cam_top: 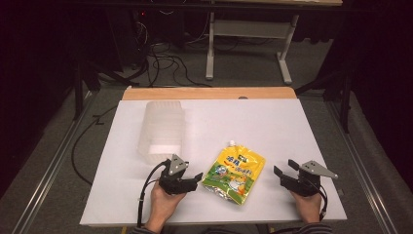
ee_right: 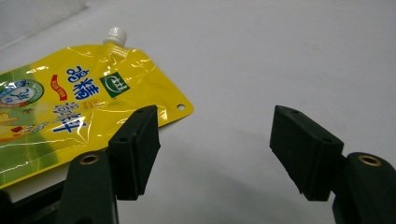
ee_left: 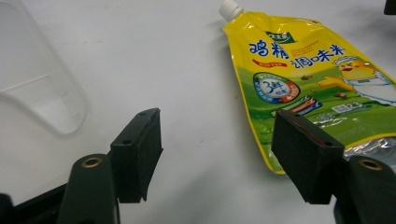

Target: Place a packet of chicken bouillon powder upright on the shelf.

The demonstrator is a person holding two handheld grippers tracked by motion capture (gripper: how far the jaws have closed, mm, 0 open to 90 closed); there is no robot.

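- My left fingers (ee_left: pixel 212 154) stood released, spread wide over bare white counter (cam_top: pixel 272 122), nothing between them.
- The yellow spouted pouch (ee_left: pixel 308 79) lay flat just beside my left fingers, on their right, its lower edge running under the right-hand finger in the left gripper view; I couldn't tell whether that finger touched it.
- My right fingers (ee_right: pixel 215 154) were released too, wide apart over bare counter, with the pouch's punched corner behind the left-hand finger in the right gripper view.
- From above, the pouch lay between my two hands near the counter's front edge, its white cap pointing away from me.
- I judged the step to be the approach to the pouch, with no grasp made yet. The next move called for sliding one set of fingers over a pouch edge and clenching on the thin film.
- My left hand (cam_top: pixel 163 202) sat low, aiming right at the pouch; my right hand (cam_top: pixel 308 204) aimed left at it, farther off.
- A clear plastic container (cam_top: pixel 161 130) stood beyond my left hand.
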